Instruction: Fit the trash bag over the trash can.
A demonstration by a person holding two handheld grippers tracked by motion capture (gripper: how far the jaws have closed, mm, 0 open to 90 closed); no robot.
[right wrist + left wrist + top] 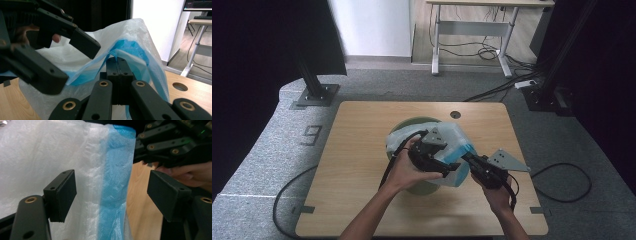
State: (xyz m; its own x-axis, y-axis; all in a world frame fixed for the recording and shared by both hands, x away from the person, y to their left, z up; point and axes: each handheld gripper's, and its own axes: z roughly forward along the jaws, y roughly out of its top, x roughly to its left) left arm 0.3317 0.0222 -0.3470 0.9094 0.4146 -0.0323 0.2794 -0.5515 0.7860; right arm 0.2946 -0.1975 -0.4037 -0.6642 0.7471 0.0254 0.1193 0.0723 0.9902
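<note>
Bag being fitted over bin – right tool pinned, left free.

High view: plastic bag (pixel 452 142) drapes the green bin (pixel 412 122) mid-counter (pixel 357 150). Left tool view: I see left tool (pixel 112 192) spread, pads clear of film. Right tool view: right tool (pixel 117 65) clamped on the blue hem (pixel 130 50) – anchoring it.

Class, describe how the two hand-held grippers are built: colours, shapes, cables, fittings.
Both the left gripper and the right gripper are matt black, with flat rectangular jaws on linked bars pinned by brass-coloured rivets. A grey three-cornered plate with small holes tops the right one. A black cable loops from the left gripper. The forearms are bare; no sleeves show.
</note>
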